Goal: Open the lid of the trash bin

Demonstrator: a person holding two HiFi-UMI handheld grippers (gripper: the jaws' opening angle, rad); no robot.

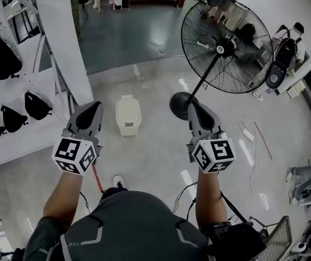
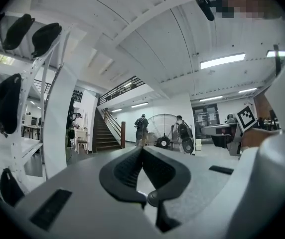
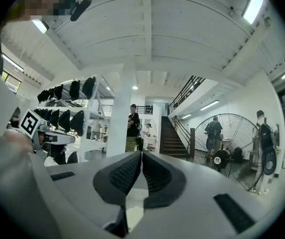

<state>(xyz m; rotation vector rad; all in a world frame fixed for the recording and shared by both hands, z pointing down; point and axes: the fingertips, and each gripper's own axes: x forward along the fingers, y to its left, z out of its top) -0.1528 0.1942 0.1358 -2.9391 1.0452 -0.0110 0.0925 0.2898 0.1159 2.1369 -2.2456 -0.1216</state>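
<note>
A small cream trash bin [image 1: 128, 115] with its lid down stands on the floor ahead, seen in the head view between my two grippers. My left gripper [image 1: 94, 107] is held up at the bin's left, well above the floor. To the bin's right my right gripper [image 1: 194, 109] is at the same height. Both point forward and level, so neither gripper view shows the bin. The left gripper [image 2: 141, 149] has its jaws together with nothing between them. The right gripper [image 3: 141, 154] is likewise shut and empty.
A large black pedestal fan [image 1: 227, 45] stands right of the bin, its round base [image 1: 181, 105] close by. A white rack with black bags [image 1: 14, 86] and a white column [image 1: 63, 37] are at the left. Cables [image 1: 253, 145] lie on the floor at right. People stand far off by stairs [image 3: 132, 126].
</note>
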